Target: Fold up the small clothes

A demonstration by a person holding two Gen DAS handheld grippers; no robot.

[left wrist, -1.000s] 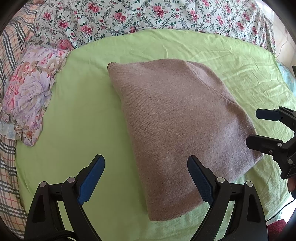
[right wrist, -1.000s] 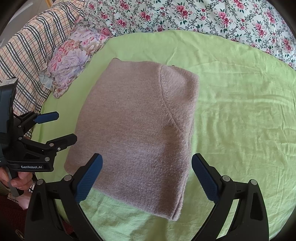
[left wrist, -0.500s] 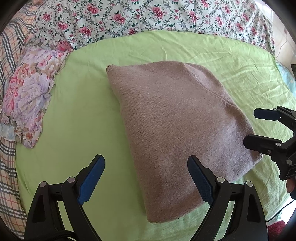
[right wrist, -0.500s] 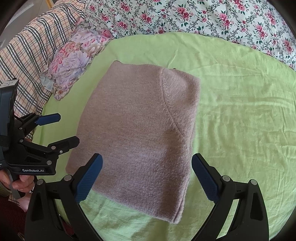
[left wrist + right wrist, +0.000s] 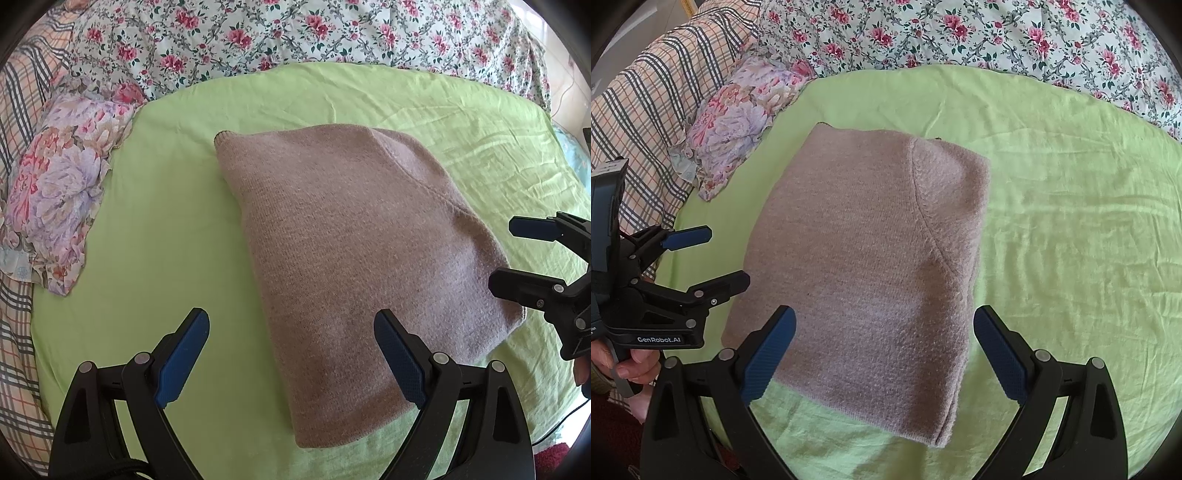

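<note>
A fuzzy taupe knit sweater (image 5: 354,266), folded into a thick rectangle, lies on a wrinkled green sheet (image 5: 155,236). Left gripper (image 5: 291,354) and right gripper (image 5: 882,350) hover wide, empty.

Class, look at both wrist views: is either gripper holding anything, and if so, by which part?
Nothing is held. The left gripper and the right gripper are both open above the folded sweater, which lies flat on the green sheet.

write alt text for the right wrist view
A folded mauve sweater lies on a green sheet, beyond the open right gripper. The open left gripper is at left; floral bedding lies behind.
</note>
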